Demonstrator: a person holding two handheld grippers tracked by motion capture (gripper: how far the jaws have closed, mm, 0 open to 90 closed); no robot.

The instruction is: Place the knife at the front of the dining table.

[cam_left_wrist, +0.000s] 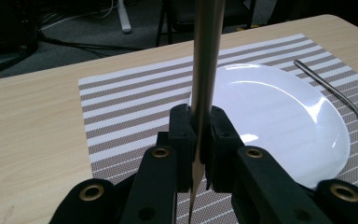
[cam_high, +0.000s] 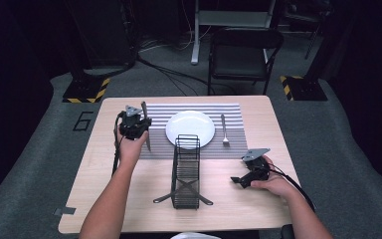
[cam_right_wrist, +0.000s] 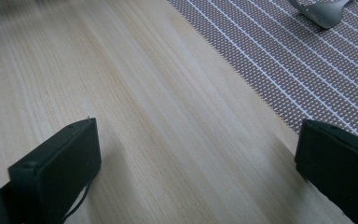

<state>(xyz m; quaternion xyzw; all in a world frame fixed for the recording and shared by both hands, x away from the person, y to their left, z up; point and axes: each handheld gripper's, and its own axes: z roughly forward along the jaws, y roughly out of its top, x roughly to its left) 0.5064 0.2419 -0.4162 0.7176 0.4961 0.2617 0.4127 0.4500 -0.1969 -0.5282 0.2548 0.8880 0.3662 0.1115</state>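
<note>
Wooden table (cam_high: 99, 199), striped mat (cam_high: 231, 112) across far half. Far left: left gripper (cam_high: 142, 127) over mat's left edge, jaws pinched tight on knife (cam_high: 146, 130); seen from above, knife runs roughly along mat's left edge, tip toward near side. Left gripper view: knife (cam_left_wrist: 207, 60) clamped between pads (cam_left_wrist: 182, 140), standing upright out of jaws, plate (cam_left_wrist: 279, 121) just beyond on mat (cam_left_wrist: 130, 107). Centre: white plate (cam_high: 190, 129) on mat, black wire rack (cam_high: 186, 172) just in front, far end overlapping plate's near rim; two utensils crossed under rack's near end, type unclear. Right of plate: fork (cam_high: 224, 130) on mat, apart from plate. Far right: right gripper (cam_high: 236, 180) low over bare table near mat's near-right corner, jaws spread wide, holding nothing. Right gripper view: wood between jaws, mat (cam_right_wrist: 279, 60) at upper right, fork end (cam_right_wrist: 324, 11) at top edge.
</note>
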